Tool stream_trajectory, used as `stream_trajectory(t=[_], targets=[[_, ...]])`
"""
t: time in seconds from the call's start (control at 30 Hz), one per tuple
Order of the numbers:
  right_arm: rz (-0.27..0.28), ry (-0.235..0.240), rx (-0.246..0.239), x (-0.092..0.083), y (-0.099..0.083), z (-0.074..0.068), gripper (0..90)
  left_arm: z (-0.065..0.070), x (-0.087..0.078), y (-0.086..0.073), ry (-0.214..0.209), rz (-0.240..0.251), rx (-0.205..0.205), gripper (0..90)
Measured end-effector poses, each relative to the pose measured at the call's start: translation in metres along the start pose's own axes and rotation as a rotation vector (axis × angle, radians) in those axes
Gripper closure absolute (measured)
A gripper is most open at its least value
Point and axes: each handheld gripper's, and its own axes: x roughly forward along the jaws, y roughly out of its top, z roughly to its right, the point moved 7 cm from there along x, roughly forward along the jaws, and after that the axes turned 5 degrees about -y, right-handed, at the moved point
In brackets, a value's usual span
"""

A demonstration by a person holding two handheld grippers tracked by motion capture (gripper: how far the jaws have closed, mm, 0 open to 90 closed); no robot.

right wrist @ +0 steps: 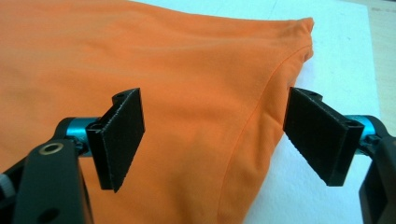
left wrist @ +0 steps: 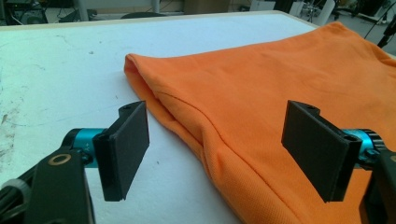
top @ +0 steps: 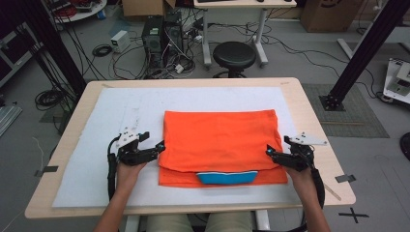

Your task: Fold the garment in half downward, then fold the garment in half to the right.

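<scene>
A folded orange shirt (top: 220,140) lies flat on the white mat, its blue collar (top: 227,177) poking out at the near edge. My left gripper (top: 153,145) sits at the shirt's left edge, open, jaws wide apart with nothing pressed between them. In the left gripper view the folded orange shirt (left wrist: 280,93) edge runs between the spread jaws of my left gripper (left wrist: 224,154). My right gripper (top: 271,151) is at the shirt's right edge, also open. The right gripper view has the orange shirt (right wrist: 163,70) lying under my right gripper (right wrist: 215,140), untouched by its pads.
The white mat (top: 111,111) covers most of the wooden table (top: 67,140). Beyond the far edge stand a black stool (top: 234,55), computer towers (top: 162,36) and tangled cables. A black frame post (top: 360,53) rises at the right.
</scene>
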Motion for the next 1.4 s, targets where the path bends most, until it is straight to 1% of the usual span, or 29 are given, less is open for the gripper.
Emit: stream_trajectory(t=[0.17,0.23,0.43,0.6,0.73,0.83,0.9,1.0,1.07,1.13,1.17,1.2,1.3,1.4], targets=[[0.007,0.010,-0.005,-0.009,-0.001,-0.001,20.9,0.002,-0.001,0.002,0.000,0.004,-0.006,23.3],[0.008,0.011,-0.005,-0.011,-0.001,-0.001,20.9,0.001,-0.003,0.002,0.009,0.002,-0.005,23.3],[0.003,0.010,0.006,-0.010,-0.001,-0.001,20.9,-0.002,-0.006,0.000,0.024,-0.010,-0.016,23.3],[0.000,0.017,-0.006,-0.009,-0.002,-0.004,20.9,0.000,-0.005,-0.001,0.028,-0.023,-0.021,23.3],[-0.001,0.019,0.001,-0.009,0.000,-0.006,20.9,-0.002,-0.006,-0.003,0.034,-0.027,-0.036,23.3],[-0.001,0.022,-0.006,-0.008,0.000,-0.009,20.9,-0.003,-0.006,-0.003,0.031,-0.031,-0.042,23.3],[-0.002,0.027,-0.010,-0.008,0.001,-0.011,20.9,-0.001,-0.005,-0.002,0.027,-0.032,-0.047,23.3],[-0.007,0.029,-0.007,-0.008,0.001,-0.012,20.9,0.002,-0.005,-0.004,0.015,-0.045,-0.053,23.3],[-0.008,0.031,-0.005,-0.007,0.001,-0.013,20.9,0.003,-0.005,-0.005,0.015,-0.054,-0.056,23.3],[-0.010,0.032,-0.005,-0.007,0.001,-0.014,20.9,0.002,-0.007,-0.005,0.023,-0.056,-0.082,23.3],[-0.013,0.031,-0.009,-0.007,0.001,-0.014,20.9,0.003,-0.007,-0.005,0.018,-0.052,-0.104,23.3],[-0.017,0.031,-0.010,-0.007,0.001,-0.014,20.9,0.003,-0.008,-0.005,0.012,-0.056,-0.112,23.3],[-0.028,0.036,-0.008,-0.007,0.000,-0.015,20.9,0.007,-0.008,-0.007,0.018,-0.074,-0.112,23.3],[-0.042,0.033,-0.007,-0.007,0.000,-0.014,20.9,0.011,-0.006,-0.010,0.026,-0.108,-0.129,23.3]])
